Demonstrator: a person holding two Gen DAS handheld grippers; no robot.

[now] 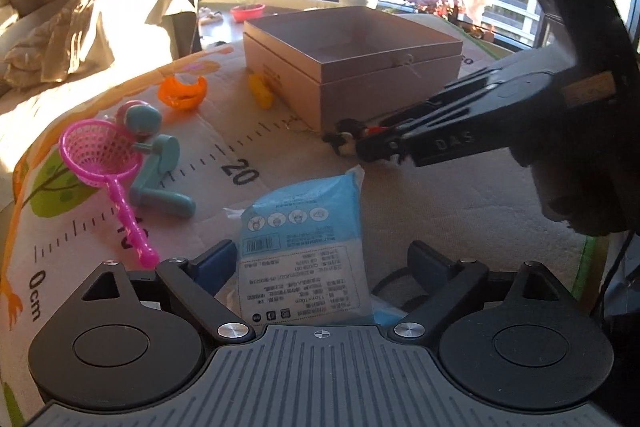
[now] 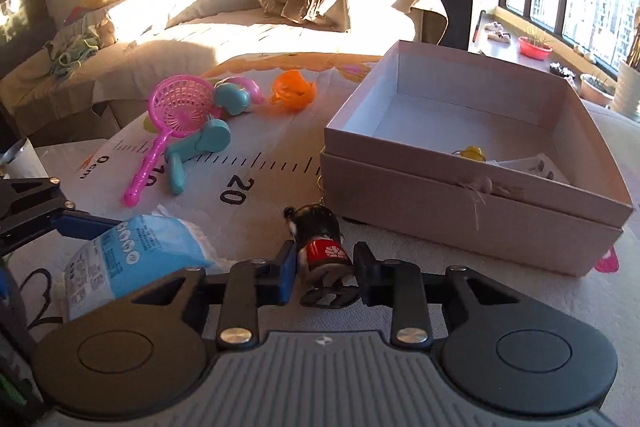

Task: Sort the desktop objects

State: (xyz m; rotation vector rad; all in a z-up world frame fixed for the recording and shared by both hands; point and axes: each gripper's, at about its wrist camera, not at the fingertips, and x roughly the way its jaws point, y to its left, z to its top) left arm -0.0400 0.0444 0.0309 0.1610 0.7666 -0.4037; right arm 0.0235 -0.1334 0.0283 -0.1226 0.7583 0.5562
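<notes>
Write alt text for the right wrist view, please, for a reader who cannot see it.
The right gripper brackets a small doll keychain on a ruler-print mat, just in front of an open box. At the left lie a blue packet, a pink net, teal toys and an orange toy, with the left gripper's finger against the packet.

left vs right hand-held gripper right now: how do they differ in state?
The left hand-held gripper stands wide open around the blue tissue pack; the right hand-held gripper is narrowed around the small doll, with a gap showing at one finger, so a full grip is unclear. The pack lies flat; the doll stands upright near the cardboard box. Both sit low over the ruler mat.
</notes>
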